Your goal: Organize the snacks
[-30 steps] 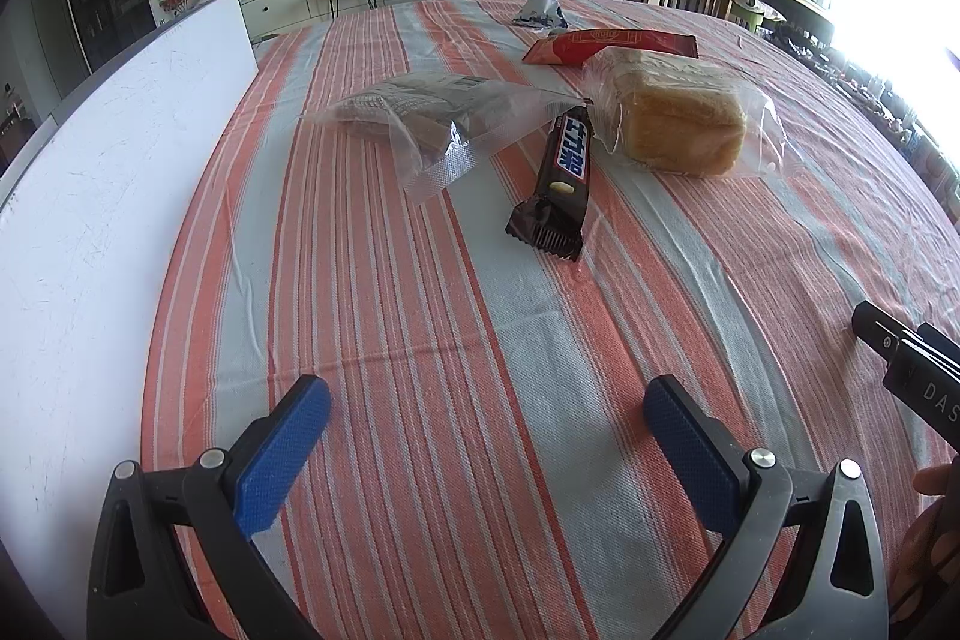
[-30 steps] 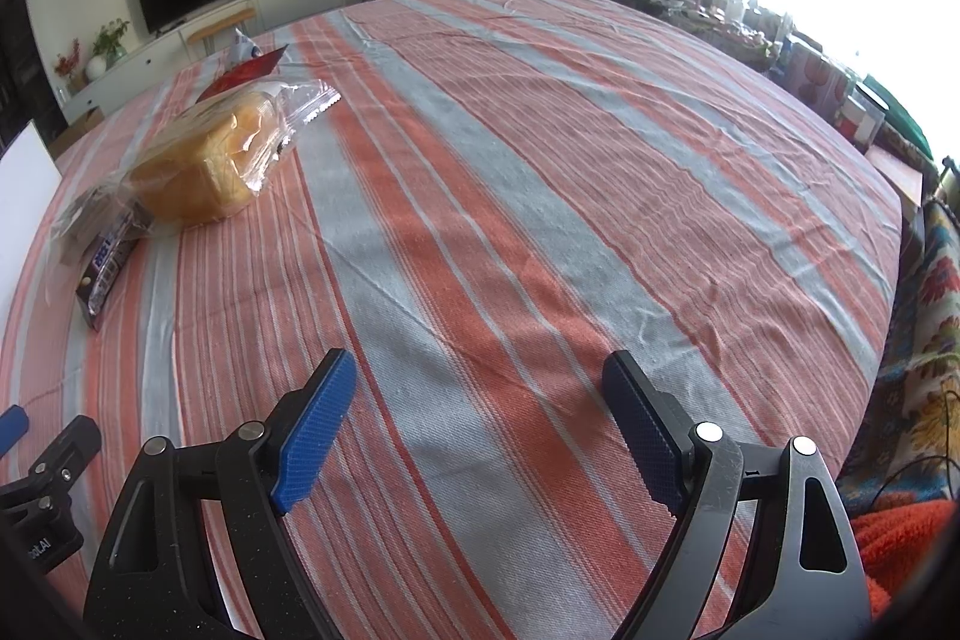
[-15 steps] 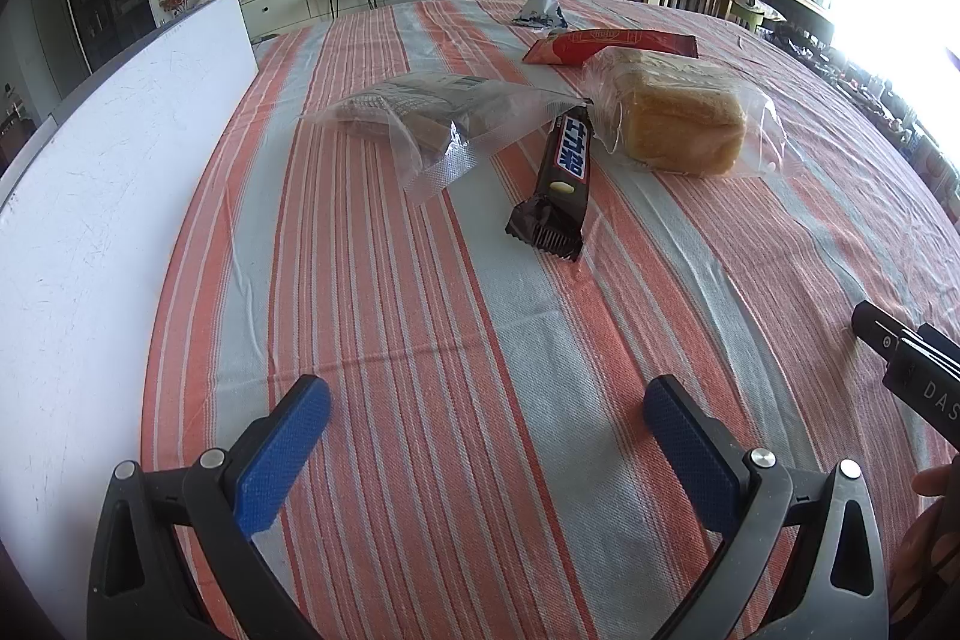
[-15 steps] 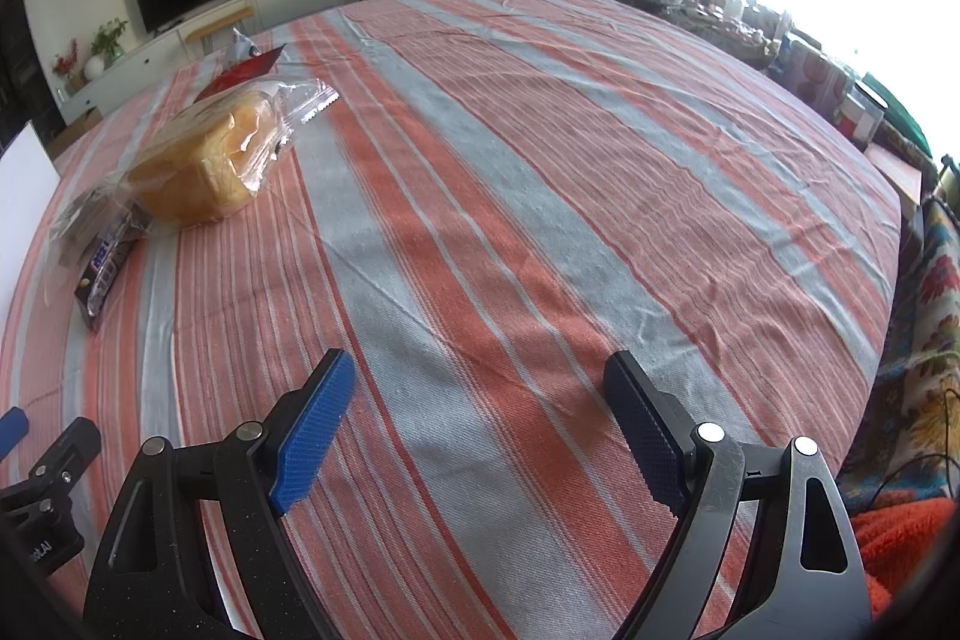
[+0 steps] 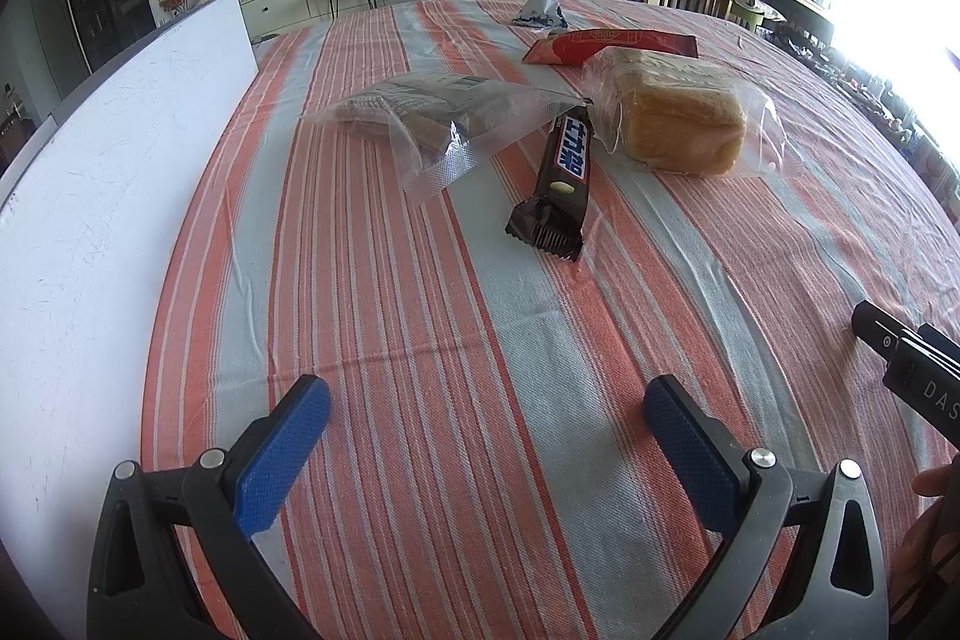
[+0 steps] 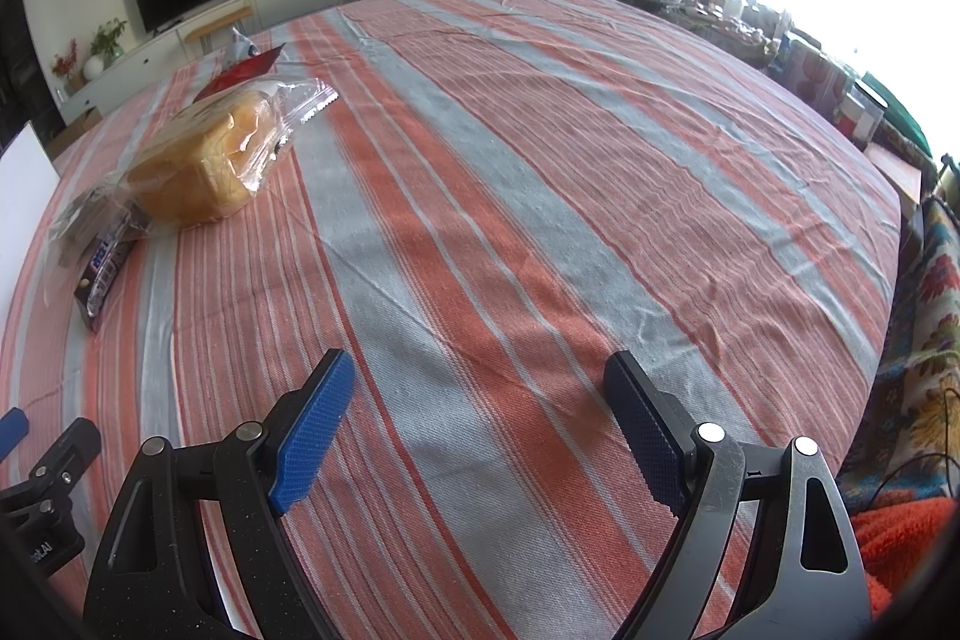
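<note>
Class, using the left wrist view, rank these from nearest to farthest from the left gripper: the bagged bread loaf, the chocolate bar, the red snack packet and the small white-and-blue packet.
1. Chocolate bar, straight ahead of the left gripper.
2. Bagged bread loaf, ahead to the right.
3. Red snack packet, behind the loaf.
4. Small white-and-blue packet, by the far table edge.

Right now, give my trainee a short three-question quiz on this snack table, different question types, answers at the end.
1. True or false: the left gripper is shut on the chocolate bar.
2. The bagged bread loaf lies nearest to: A) the red packet B) the white board
3. Fill in: both grippers' jaws stand ____.

Key: 1 false; 2 A; 3 open. The right gripper holds nothing.
</note>
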{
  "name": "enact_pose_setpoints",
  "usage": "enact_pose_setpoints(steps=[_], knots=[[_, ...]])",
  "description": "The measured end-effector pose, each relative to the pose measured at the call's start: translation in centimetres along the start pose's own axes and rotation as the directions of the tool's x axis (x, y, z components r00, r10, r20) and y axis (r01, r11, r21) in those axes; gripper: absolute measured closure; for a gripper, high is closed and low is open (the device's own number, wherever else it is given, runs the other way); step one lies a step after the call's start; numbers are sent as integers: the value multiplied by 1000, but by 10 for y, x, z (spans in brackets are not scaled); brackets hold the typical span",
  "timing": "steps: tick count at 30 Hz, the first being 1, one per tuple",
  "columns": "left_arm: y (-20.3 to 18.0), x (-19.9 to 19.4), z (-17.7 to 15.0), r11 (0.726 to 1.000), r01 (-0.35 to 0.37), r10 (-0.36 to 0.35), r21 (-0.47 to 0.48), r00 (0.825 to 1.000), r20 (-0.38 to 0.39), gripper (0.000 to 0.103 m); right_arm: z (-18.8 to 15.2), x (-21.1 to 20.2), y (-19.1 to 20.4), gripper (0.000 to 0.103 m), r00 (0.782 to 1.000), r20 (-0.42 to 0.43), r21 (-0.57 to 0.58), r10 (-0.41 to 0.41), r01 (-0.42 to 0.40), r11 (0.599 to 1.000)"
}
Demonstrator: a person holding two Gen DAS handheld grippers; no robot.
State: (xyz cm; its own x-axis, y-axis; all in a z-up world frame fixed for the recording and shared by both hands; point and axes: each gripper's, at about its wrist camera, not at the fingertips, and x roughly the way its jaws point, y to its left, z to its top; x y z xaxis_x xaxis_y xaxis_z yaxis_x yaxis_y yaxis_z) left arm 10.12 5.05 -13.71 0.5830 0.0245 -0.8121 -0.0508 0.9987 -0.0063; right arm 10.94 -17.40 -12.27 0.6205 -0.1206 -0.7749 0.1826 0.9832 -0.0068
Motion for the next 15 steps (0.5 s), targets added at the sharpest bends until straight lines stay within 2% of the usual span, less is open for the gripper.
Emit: enact_pose_setpoints(steps=[15], knots=[[0,0,0,1000,0,0,0,1000,0,0,-2,1,-1,16,1000,10,2,0,0,1000]])
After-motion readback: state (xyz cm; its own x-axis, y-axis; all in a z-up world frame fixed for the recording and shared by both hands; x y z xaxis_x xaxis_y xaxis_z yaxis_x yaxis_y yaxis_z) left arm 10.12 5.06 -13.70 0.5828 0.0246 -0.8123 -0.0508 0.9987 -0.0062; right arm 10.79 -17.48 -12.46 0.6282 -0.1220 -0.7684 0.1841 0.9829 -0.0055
